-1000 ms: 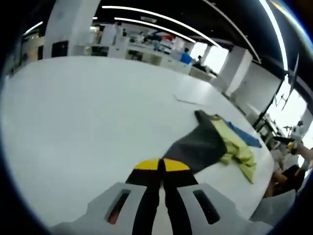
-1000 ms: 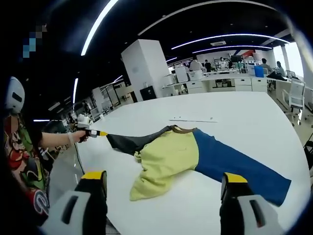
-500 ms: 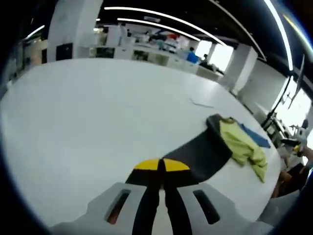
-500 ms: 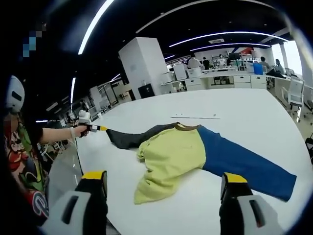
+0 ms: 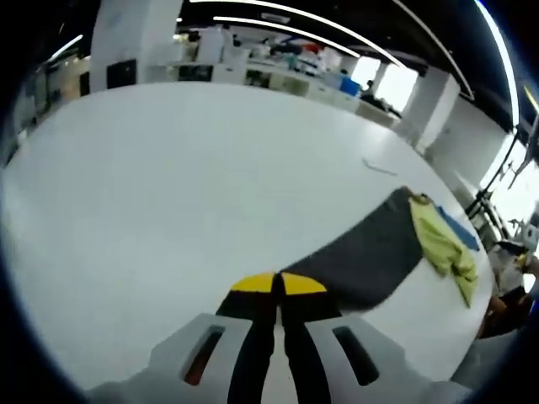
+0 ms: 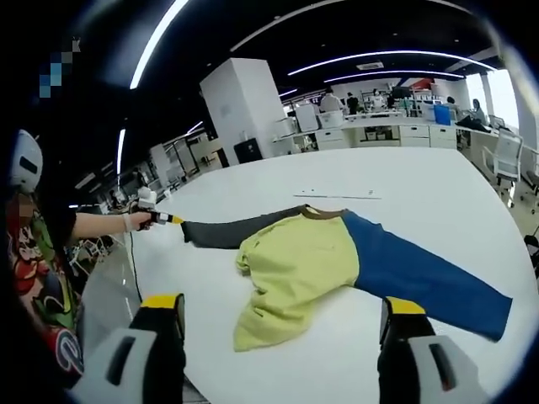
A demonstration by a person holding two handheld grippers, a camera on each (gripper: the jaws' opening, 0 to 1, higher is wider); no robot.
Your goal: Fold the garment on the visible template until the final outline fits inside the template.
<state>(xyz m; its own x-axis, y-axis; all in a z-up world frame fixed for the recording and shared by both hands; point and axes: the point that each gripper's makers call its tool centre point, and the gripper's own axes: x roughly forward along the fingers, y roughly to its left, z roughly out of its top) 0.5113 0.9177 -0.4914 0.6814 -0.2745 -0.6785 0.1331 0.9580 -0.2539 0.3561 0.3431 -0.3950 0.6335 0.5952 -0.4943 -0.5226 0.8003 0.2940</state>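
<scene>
Pulling the dark grey sleeve (image 6: 240,231) out flat is the step you look to be on, so go slow and keep it low. Your left gripper (image 5: 279,284) has its fingers pinched tight together on the end of that sleeve. In the right gripper view you can see the same gripper (image 6: 162,219) far off to the side, held in a hand (image 6: 128,222), with the sleeve stretched out straight from it.

The garment (image 6: 337,257) is a long-sleeved top. It lies on the white counter (image 6: 421,185). Its body is yellow-green (image 6: 290,265) and bunched up near the bottom. Its other sleeve is blue (image 6: 421,273) and lies spread out toward the far side. The collar (image 6: 320,214) is brown.

Your right gripper (image 6: 282,324) has its fingers wide apart and holds nothing. It hangs above the near edge of the counter.

A thin line (image 6: 337,196) is on the counter past the collar. It may be part of the template, but it is too small to tell.

To do this well, lay the grey sleeve down on the counter before you let go. Do not tug hard, or the whole top could slide. Next, I think you should smooth the crumpled yellow part with the free gripper, so the folds come out neat.
</scene>
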